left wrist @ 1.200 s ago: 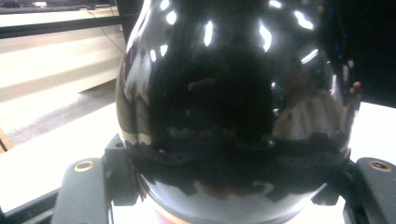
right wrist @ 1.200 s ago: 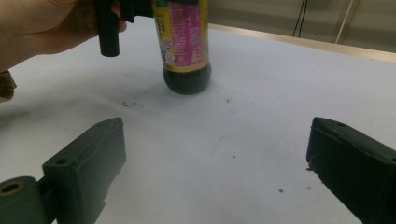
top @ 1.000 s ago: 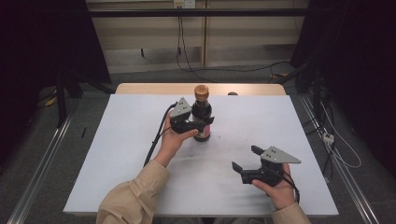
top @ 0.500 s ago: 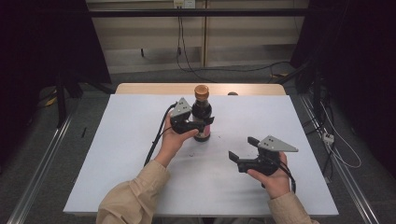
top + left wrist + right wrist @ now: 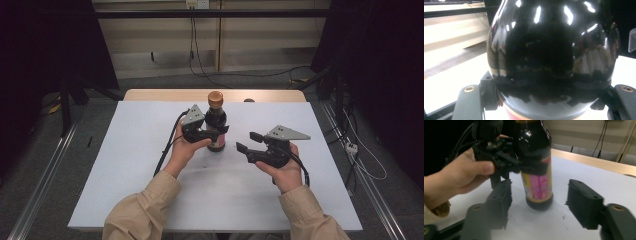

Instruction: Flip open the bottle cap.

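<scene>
A dark glass bottle (image 5: 216, 116) with a brown cap (image 5: 215, 97) and a pink and yellow label (image 5: 537, 183) stands upright near the middle of the white table (image 5: 150, 190). My left gripper (image 5: 215, 134) is shut on the bottle's body, and the glossy glass (image 5: 549, 50) bulges between its jaws. To the bottle's right, my right gripper (image 5: 248, 141) is held above the table and points at the bottle. Its jaws have just been closing but still stand apart with nothing between them. In the right gripper view the bottle stands beyond the right gripper (image 5: 539, 192), with the left gripper (image 5: 506, 162) clamped on it.
A strip of bare wood (image 5: 165, 94) runs along the table's far edge, with a small dark object (image 5: 248, 100) on it. Cables (image 5: 240, 75) lie on the floor behind. White tabletop stretches to the left and toward the front edge.
My right gripper has risen and moved left toward the bottle, and its jaws have narrowed. The left gripper and the bottle have stayed put.
</scene>
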The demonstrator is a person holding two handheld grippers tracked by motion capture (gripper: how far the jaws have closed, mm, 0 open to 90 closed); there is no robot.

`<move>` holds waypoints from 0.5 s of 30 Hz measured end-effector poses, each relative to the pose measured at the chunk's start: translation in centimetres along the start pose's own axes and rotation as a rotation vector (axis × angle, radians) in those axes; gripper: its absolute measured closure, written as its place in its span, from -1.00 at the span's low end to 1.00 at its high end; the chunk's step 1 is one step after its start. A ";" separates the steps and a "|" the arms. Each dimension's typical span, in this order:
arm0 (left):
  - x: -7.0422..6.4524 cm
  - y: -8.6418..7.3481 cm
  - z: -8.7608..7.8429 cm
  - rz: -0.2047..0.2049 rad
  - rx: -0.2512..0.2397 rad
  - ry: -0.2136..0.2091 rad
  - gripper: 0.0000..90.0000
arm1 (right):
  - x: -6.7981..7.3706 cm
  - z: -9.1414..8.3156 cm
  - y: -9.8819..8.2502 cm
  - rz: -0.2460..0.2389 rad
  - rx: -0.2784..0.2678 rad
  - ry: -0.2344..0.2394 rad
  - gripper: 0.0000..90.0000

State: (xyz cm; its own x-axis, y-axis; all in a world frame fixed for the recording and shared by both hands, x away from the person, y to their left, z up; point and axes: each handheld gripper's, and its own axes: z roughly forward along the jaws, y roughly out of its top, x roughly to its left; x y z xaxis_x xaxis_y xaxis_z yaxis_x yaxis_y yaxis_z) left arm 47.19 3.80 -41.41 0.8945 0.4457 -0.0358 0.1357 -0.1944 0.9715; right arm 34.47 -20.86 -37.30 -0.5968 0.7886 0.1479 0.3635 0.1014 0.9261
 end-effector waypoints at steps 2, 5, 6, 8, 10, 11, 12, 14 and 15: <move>0.1 0.0 0.0 0.003 -0.001 -0.007 -0.32 | 0.1 0.4 0.5 0.008 -0.005 0.005 -0.07; 0.1 0.0 0.0 -0.001 -0.005 -0.017 -0.33 | 0.1 0.9 1.2 0.013 -0.014 0.014 0.10; 0.2 -0.1 0.0 0.000 -0.005 -0.021 -0.33 | 0.1 1.0 1.4 0.009 -0.011 0.015 0.13; 0.1 -0.1 0.0 0.000 -0.004 -0.010 -0.33 | 0.1 1.3 1.7 0.007 -0.013 0.002 0.18; 0.0 -0.1 0.0 -0.003 -0.007 -0.004 -0.34 | 0.0 1.5 2.3 -0.002 -0.023 -0.007 0.26; 0.0 -0.1 0.0 -0.007 -0.007 -0.004 -0.34 | 0.0 1.5 2.3 -0.002 -0.023 -0.007 0.26; 0.0 -0.1 0.1 -0.012 -0.006 0.000 -0.35 | 0.0 1.5 2.6 -0.001 -0.023 -0.008 0.28; 0.0 0.0 0.1 -0.038 0.005 0.006 -0.36 | -0.1 1.7 3.1 0.017 -0.024 0.013 0.41; -0.1 -0.1 0.1 -0.066 0.008 0.009 -0.38 | -0.2 1.8 3.3 0.019 -0.025 0.013 0.42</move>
State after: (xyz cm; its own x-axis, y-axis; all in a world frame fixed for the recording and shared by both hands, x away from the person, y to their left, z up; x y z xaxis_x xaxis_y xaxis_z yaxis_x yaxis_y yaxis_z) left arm 47.16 3.68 -41.48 0.8798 0.4653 -0.0974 0.1974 -0.1712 0.9653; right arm 37.10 -19.53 -34.90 -0.5995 0.7821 0.1699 0.3570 0.0713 0.9314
